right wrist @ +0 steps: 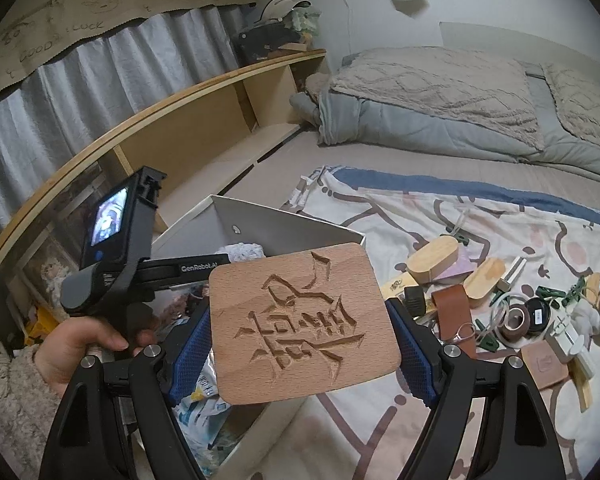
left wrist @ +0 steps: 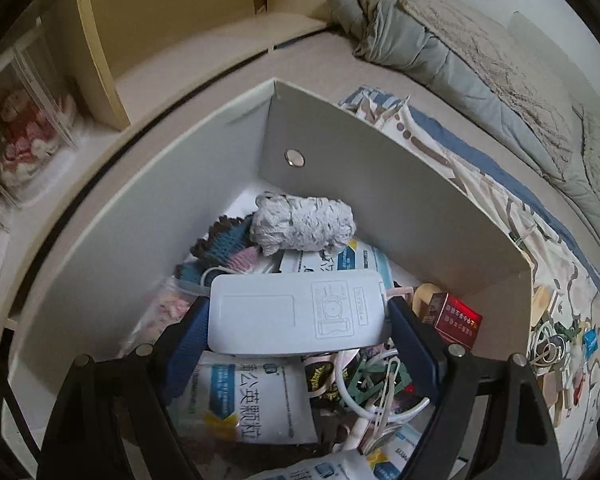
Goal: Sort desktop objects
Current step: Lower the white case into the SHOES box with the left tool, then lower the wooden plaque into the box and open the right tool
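Observation:
My left gripper (left wrist: pixel 298 316) is shut on a flat white plastic device (left wrist: pixel 296 312), held crosswise above the inside of the white storage box (left wrist: pixel 380 184). Below it lie a grey fluffy bundle (left wrist: pixel 302 222), knitted pieces, white sachets (left wrist: pixel 252 400), a red packet (left wrist: pixel 458 320) and clips. My right gripper (right wrist: pixel 304 332) is shut on a carved wooden coaster (right wrist: pixel 304 328), held just right of the same box (right wrist: pixel 284 224). In the right wrist view the left gripper's body (right wrist: pixel 120 240) is over the box, held by a hand (right wrist: pixel 80 348).
A patterned cloth (right wrist: pixel 440 216) on the bed holds several loose items: wooden ovals (right wrist: pixel 434 258), a brown leather strap (right wrist: pixel 454 312), tape rolls (right wrist: pixel 518 320), green clips. A wooden shelf (right wrist: pixel 180 120) runs along the left. Folded blankets (right wrist: pixel 440 100) lie at the back.

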Motion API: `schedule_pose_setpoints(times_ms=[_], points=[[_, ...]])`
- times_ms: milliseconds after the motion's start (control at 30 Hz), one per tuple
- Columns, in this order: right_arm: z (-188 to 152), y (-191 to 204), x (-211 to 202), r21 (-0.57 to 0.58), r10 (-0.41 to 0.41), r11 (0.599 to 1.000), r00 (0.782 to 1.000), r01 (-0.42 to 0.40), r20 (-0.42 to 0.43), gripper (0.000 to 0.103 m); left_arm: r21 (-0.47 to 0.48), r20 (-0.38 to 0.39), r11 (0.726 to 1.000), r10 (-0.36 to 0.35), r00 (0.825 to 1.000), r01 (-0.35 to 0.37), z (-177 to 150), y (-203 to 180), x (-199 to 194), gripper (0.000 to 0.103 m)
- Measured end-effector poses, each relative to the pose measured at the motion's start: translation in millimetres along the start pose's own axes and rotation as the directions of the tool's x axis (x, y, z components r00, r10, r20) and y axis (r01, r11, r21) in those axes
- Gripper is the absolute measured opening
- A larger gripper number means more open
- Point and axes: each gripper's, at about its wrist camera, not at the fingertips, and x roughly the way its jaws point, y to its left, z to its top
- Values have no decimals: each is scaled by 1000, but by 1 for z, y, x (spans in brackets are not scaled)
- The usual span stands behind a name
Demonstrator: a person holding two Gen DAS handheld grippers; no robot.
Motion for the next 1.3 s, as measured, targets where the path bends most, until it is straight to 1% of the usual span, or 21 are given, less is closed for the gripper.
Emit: schedule_pose_setpoints(times_ms=[167, 233, 300, 433, 600, 733, 833, 933, 1000, 1133, 1300], points=[[0, -3, 1, 5, 1, 1000, 1000, -1, -5, 82, -52, -20, 999, 0, 1000, -1, 3, 6, 8, 87], [0, -4, 2, 5, 2, 1000, 1000, -2, -8, 82, -79, -30, 997, -25, 999, 23, 3, 9, 10, 88], [0, -5, 2, 4, 0, 1000, 1000, 0, -7, 82, -88, -17, 995, -40, 999, 38, 3, 11, 6, 96], [0, -6, 2, 7, 1, 1000, 1000, -1, -6, 82, -57, 28, 997, -40, 999, 42, 1, 8, -10, 96], [-1, -4, 4, 4, 8, 1000, 1000, -8, -12, 82, 54, 111, 998, -24, 994, 18, -6, -1, -37, 96], [-3, 1, 8, -9, 19, 1000, 1000, -19, -18, 82, 145, 188, 989, -28, 982, 0, -14, -9, -65, 96], [-6, 8, 14, -25, 40, 999, 999, -41, -27, 82, 185, 234, 983, -41, 971, -3, -19, -12, -84, 96], [-9, 15, 20, -46, 50, 998, 998, -52, -37, 82, 196, 274, 981, -50, 960, -4, -23, -11, -101, 96], [-12, 20, 25, -66, 53, 996, 998, -56, -47, 82, 187, 292, 982, -55, 955, -1, -25, -7, -110, 96], [-13, 26, 35, -105, 59, 992, 997, -64, -54, 82, 167, 305, 985, -84, 949, 33, -27, 3, -124, 96], [-14, 32, 54, -158, 51, 985, 995, -64, -86, 82, 135, 327, 990, -87, 941, 45, -28, 14, -135, 96]])
